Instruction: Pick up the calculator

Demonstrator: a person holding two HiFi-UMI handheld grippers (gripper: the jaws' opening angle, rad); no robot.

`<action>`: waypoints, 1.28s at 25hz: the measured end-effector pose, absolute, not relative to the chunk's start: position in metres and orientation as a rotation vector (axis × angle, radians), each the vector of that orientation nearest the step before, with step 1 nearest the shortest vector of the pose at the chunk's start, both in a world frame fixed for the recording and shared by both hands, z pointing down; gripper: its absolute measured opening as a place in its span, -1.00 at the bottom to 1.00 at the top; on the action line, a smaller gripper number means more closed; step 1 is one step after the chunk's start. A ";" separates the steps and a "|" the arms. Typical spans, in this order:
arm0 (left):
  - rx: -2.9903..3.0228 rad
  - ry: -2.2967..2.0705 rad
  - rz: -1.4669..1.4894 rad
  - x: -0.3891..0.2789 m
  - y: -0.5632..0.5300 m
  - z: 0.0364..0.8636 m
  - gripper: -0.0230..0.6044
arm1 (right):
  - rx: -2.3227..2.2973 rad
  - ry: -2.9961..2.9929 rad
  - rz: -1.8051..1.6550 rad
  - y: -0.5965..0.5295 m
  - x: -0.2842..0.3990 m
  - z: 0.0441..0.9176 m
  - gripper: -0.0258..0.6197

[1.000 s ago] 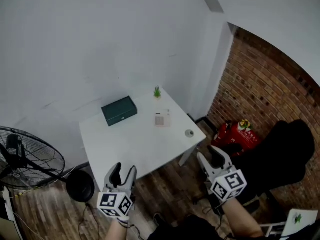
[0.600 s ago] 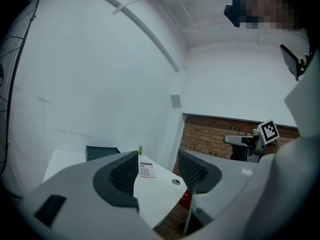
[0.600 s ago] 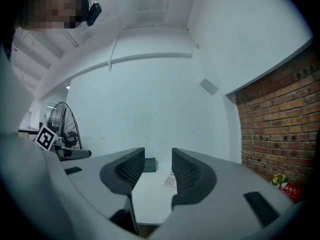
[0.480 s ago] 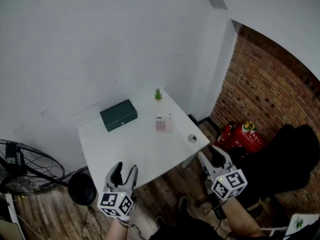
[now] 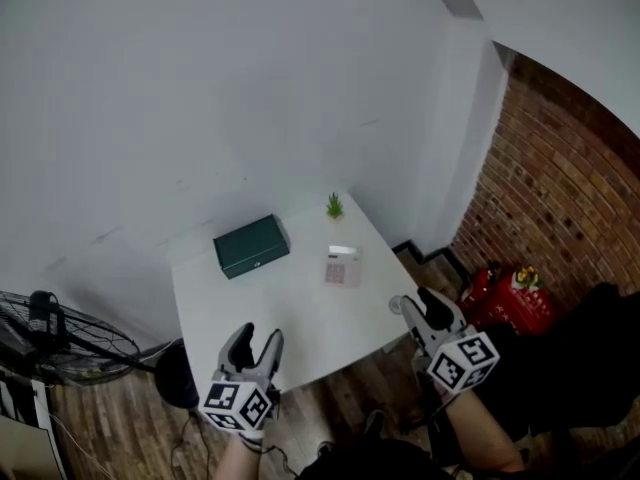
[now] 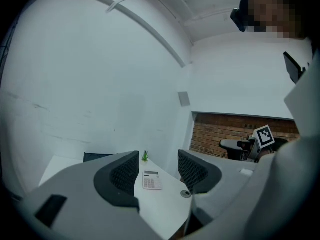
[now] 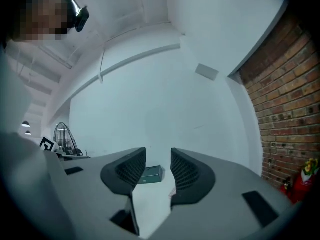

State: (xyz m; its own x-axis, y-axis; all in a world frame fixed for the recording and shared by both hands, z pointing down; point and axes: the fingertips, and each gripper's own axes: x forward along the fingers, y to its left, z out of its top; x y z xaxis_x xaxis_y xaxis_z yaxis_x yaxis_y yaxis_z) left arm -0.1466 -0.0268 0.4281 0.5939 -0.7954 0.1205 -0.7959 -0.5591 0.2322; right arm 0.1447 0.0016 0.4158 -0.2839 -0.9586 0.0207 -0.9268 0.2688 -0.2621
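Note:
A pale pink calculator (image 5: 342,266) lies flat on the white table (image 5: 250,308), toward its right far part. In the left gripper view the calculator (image 6: 151,180) shows between the jaws, far off. My left gripper (image 5: 256,346) hovers at the table's near edge, open and empty. My right gripper (image 5: 423,308) is at the table's right near corner, its jaws closing with nothing between them. The right gripper (image 7: 153,173) looks across the table at a green box (image 7: 151,174). The left gripper (image 6: 156,171) holds nothing.
A dark green box (image 5: 251,246) sits at the table's far left and a small potted plant (image 5: 334,206) at its far corner. A small round cap (image 6: 185,194) lies near the right edge. A floor fan (image 5: 60,340) stands left, a red bag (image 5: 515,296) right, by the brick wall.
Both grippers and the head have come closer to the table. The right gripper now reaches the table's right corner and its jaws have narrowed a little.

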 end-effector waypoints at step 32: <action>2.541 -1.151 0.052 -0.114 -0.186 0.475 -0.16 | -1.825 2.375 -0.519 -0.161 0.184 0.461 -0.47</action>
State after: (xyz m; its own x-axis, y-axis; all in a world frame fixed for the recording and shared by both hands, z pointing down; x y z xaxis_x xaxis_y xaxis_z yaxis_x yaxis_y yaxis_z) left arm -0.1143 -0.1861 0.4751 0.6693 -0.7222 0.1748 -0.7350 -0.6089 0.2984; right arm 0.1836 -0.1612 0.4606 -0.2757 -0.9531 0.1250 -0.9185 0.2228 -0.3268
